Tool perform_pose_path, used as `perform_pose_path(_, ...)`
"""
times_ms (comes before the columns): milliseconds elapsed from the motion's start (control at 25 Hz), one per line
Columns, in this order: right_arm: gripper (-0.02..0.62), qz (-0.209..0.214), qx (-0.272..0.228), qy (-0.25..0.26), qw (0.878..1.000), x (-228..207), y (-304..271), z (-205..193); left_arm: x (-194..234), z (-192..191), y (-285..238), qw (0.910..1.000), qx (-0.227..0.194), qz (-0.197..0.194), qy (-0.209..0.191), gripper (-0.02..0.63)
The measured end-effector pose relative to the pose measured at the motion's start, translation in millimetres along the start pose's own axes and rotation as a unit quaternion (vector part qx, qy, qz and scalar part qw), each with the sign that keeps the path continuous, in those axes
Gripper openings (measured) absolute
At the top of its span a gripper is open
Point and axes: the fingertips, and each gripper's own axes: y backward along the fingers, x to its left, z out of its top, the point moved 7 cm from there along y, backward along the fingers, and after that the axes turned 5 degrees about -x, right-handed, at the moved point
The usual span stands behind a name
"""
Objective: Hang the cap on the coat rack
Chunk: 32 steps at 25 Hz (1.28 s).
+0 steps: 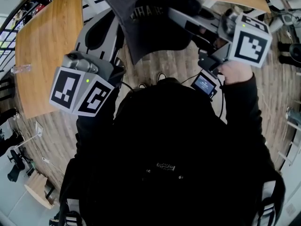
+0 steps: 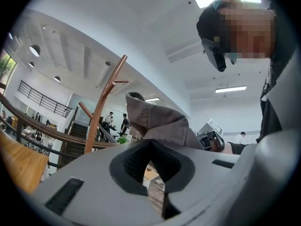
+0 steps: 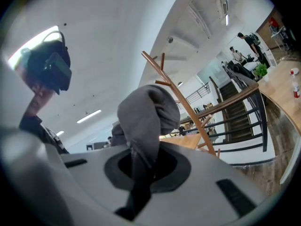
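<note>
L gripper (image 2: pixel 151 155), R gripper (image 3: pixel 143 167) pinch cap (image 3: pixel 146 111); rack (image 3: pixel 189 106) part-hidden.

Seen from above, a person in a black top (image 1: pixel 174 149) holds a tool in each hand. The left tool (image 1: pixel 106 32) and the right tool (image 1: pixel 188 20) both reach up to a dark cap (image 1: pixel 150 13) at the top of the frame, which spreads between them. Each tool carries a cube with black and white square markers. The right hand (image 1: pixel 235 72) grips its handle above a small lit screen (image 1: pixel 204 84). A wooden table (image 1: pixel 47 46) stands at the left on a wood plank floor (image 1: pixel 169 62).
</note>
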Motion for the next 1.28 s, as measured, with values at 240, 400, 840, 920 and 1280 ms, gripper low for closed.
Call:
perform_pose_path(240,0.014,0.01,-0.002,0.005,1.0,-4,-1,8,1,4,-8,0.9999,-0.002,0.006,-0.009,0.006)
perform_pose_path(400,0.014,0.017,0.001,-0.002,1.0,-10,2,8,-2,2,-12,0.9998,0.003,0.008,-0.016,0.007)
perform_pose_path(840,0.014,0.034,-0.002,-0.017,0.999,-45,22,-45,-17,-60,-5,0.9989,0.024,0.025,-0.032,0.006)
perform_pose_path(920,0.014,0.034,-0.001,-0.013,0.999,-46,22,-45,-16,-60,-5,0.9989,0.021,0.024,-0.034,0.006)
perform_pose_path(1280,0.014,0.03,-0.005,0.005,1.0,-29,-54,3,57,2,-8,0.9993,-0.009,-0.005,-0.037,0.006)
